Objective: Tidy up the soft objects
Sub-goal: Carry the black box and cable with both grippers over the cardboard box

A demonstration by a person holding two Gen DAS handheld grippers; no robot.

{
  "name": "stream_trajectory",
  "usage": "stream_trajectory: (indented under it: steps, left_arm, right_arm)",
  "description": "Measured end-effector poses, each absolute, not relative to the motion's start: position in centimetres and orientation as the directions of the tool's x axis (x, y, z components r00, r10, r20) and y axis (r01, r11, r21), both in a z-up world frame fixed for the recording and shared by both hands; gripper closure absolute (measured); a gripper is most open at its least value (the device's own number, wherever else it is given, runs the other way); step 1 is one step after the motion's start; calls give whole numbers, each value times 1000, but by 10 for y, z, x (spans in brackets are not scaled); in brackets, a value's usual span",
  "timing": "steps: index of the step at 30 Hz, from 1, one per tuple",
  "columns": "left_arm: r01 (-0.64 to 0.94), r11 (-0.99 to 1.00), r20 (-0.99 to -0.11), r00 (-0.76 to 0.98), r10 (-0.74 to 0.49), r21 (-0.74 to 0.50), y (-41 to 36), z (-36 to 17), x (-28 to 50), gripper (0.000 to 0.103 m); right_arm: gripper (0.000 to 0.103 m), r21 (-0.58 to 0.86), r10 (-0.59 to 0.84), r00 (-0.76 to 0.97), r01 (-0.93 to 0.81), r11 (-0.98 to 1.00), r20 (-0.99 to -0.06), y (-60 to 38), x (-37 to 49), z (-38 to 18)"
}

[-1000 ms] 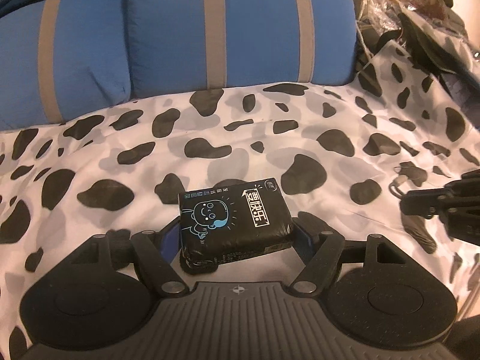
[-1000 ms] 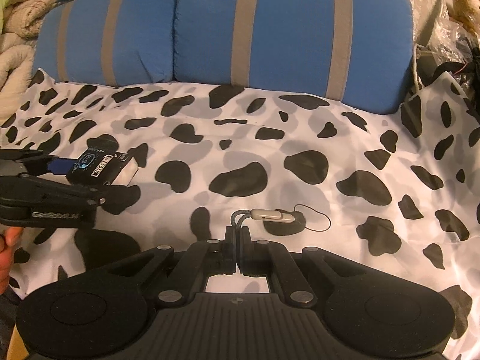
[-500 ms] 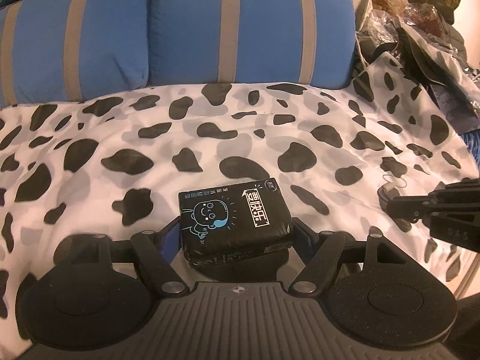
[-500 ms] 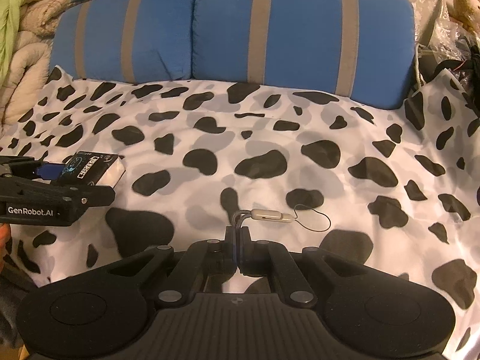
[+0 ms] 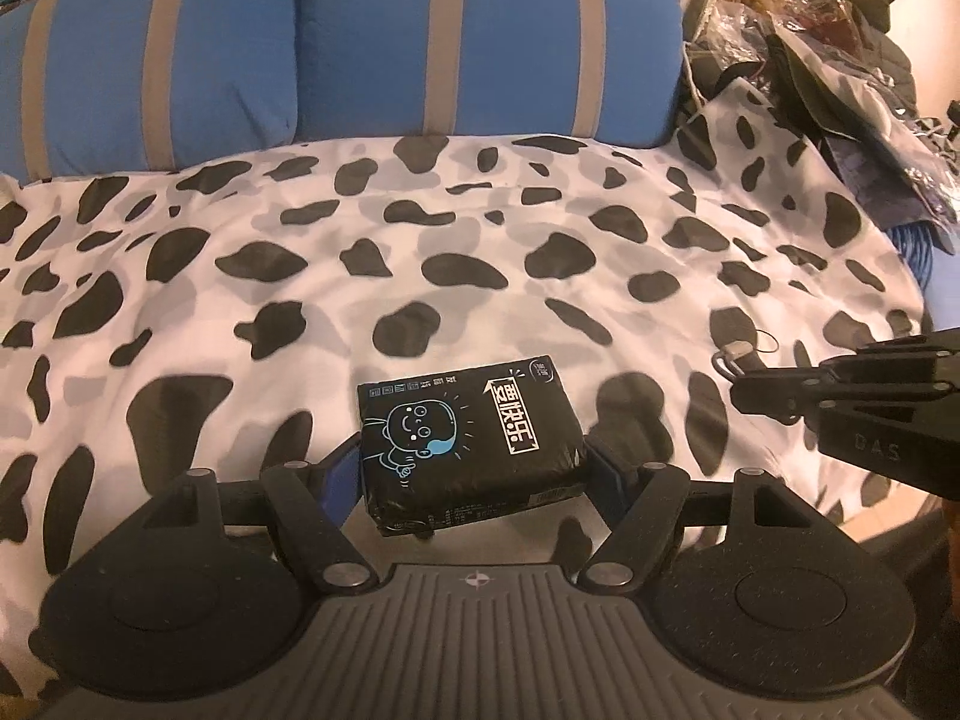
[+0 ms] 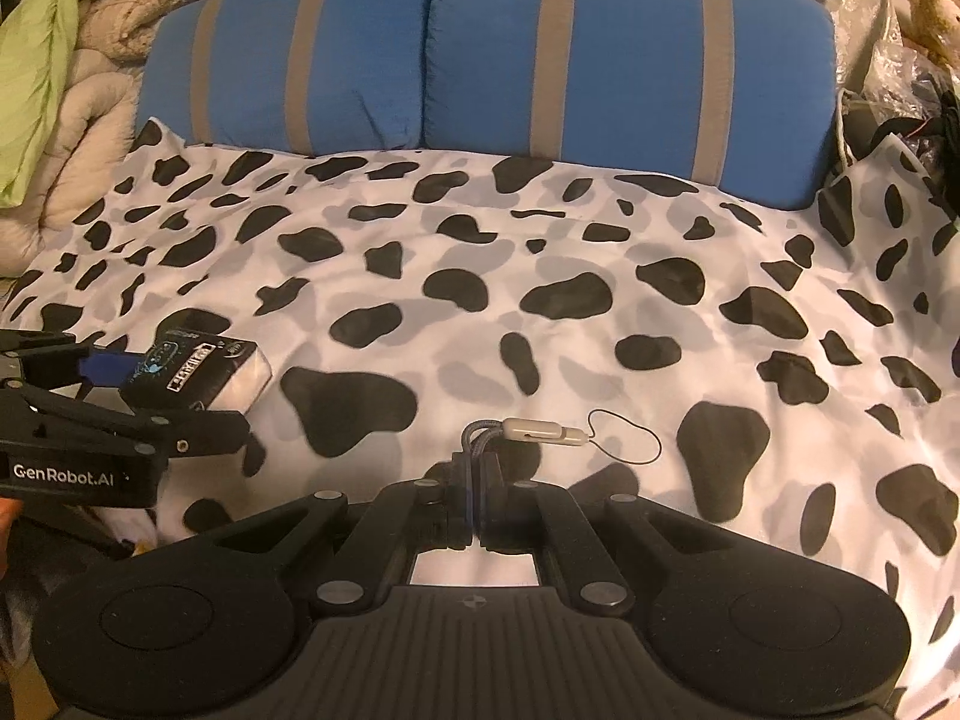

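Black tissue pack (image 5: 468,438) is clamped between the left gripper (image 5: 471,468) fingers, held above the cow-print bed sheet (image 5: 480,252) near its front edge; pack underside hidden. Right gripper (image 6: 477,498) is closed on a grey cable (image 6: 480,450) with a beige plug; cable's remainder concealed behind the fingers. Two blue striped pillows (image 6: 630,60) line the far edge. Clutter at the right edge is indistinct.
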State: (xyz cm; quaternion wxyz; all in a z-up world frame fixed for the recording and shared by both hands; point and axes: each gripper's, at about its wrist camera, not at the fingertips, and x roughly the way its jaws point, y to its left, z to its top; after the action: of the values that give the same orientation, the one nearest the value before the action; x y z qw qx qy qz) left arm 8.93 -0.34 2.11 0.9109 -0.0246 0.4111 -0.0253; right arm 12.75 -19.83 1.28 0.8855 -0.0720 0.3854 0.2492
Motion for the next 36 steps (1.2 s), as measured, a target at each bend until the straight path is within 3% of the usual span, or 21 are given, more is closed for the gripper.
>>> stream_trajectory:
  steps: [25,36]
  left_arm:
    - [14,996,-735,674,-72,-84,-16,34,20,30]
    - [13,994,-819,565,-99,-111,-20,21,14,30]
  right_arm:
    - [99,80,414,577,-514,854,-704,-203,46,24]
    - [99,130,419,485,-522,843,-768,-203,31,16]
